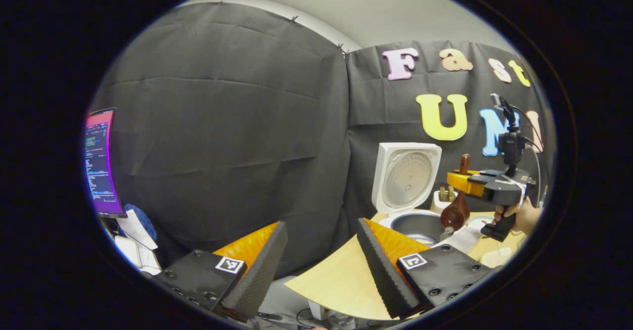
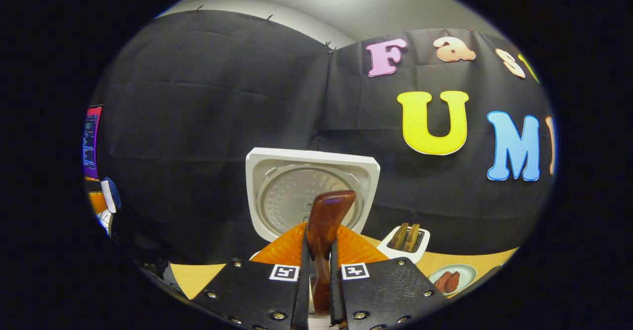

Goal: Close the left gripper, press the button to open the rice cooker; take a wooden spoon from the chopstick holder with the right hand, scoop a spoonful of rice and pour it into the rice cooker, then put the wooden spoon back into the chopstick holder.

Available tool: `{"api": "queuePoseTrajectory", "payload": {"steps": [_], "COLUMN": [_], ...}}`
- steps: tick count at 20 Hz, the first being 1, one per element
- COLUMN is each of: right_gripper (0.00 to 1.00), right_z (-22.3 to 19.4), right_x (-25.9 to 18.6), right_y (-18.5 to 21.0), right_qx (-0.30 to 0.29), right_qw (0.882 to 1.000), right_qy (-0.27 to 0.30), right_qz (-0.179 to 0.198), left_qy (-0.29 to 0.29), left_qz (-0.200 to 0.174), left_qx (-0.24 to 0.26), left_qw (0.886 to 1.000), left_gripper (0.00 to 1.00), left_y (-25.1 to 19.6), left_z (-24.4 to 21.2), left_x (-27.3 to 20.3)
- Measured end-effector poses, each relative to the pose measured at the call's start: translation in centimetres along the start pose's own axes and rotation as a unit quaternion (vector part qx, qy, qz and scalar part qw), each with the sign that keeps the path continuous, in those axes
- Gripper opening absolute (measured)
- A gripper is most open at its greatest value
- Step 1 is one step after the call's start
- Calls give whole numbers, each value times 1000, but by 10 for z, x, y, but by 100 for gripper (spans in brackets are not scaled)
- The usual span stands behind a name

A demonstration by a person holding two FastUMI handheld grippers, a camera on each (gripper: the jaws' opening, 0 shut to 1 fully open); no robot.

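Observation:
The white rice cooker (image 1: 403, 179) stands with its lid up, and its dark inner pot (image 1: 420, 226) is open. Over the pot's right rim my right gripper (image 1: 462, 180), held by a hand (image 1: 519, 216), is shut on the wooden spoon (image 1: 455, 213), whose bowl points down with a few grains at its tip. In the right gripper view, the spoon's handle (image 2: 326, 216) rises between the right gripper (image 2: 320, 256) fingers, in front of the cooker lid (image 2: 277, 191). The white chopstick holder (image 2: 408, 241) stands to the right of the cooker. My left gripper (image 1: 321, 226) hangs open and holds nothing, off the table's left corner.
A light wooden table (image 1: 336, 280) carries the cooker. A small plate (image 2: 452, 278) with brown pieces lies in front of the holder. A white cloth (image 1: 465, 238) lies beside the pot. A lit monitor (image 1: 101, 162) stands at the far left.

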State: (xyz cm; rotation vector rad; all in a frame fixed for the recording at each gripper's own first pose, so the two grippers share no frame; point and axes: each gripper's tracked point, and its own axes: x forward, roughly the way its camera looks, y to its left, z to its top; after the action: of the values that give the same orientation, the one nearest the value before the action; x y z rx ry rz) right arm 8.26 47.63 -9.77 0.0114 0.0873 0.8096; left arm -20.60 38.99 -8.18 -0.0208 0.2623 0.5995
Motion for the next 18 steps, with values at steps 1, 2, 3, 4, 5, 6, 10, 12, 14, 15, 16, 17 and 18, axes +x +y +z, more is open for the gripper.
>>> {"api": "queuePoseTrajectory", "payload": {"steps": [1,2,3,4,5,6,10,12,14,15,16,17,18], "right_gripper": [17,17,17,17,17,17,17,17,17,17,17,17,17], "right_z": [2,6,10,14,19,22,36,42,42,44,44,44,43], "right_x": [-1,-3,-4,-6,-8,-11,-26,-38,-53,-62,-72,-81,-91], "right_y": [-5,-10,-14,-18,-22,-30,-64,-80,-95,-104,-115,-122,-132], "right_qx": [9,24,45,68,96,127,261,308,347,367,383,396,405], "right_qw": [1000,1000,999,998,995,992,965,951,937,930,923,917,913], "right_qy": [-2,-3,-4,-4,-4,-4,-3,-9,-10,-12,-16,-21,-24], "right_qz": [-2,-4,-6,-7,-7,-6,-12,-15,-20,-23,-27,-32,-38], "left_qy": [-3,-7,-11,-14,-18,-21,-31,-37,-43,-47,-51,-55,-60], "left_qz": [-1,-4,-6,-8,-11,-16,-30,-41,-54,-61,-69,-77,-86], "left_qx": [0,0,0,2,2,1,-6,-9,-7,-6,-4,-4,-4], "left_qw": [1000,1000,1000,1000,1000,1000,999,998,998,997,996,996,995], "left_gripper": [100,100,100,98,98,98,98,97,92,93,94,95,97], "left_y": [-1,-3,-5,-7,-10,-13,-28,-39,-54,-63,-71,-80,-90], "left_z": [2,5,9,11,14,17,26,32,37,40,44,49,53], "left_x": [-2,-2,-2,-3,-2,-2,1,2,3,4,4,1,-3]}}
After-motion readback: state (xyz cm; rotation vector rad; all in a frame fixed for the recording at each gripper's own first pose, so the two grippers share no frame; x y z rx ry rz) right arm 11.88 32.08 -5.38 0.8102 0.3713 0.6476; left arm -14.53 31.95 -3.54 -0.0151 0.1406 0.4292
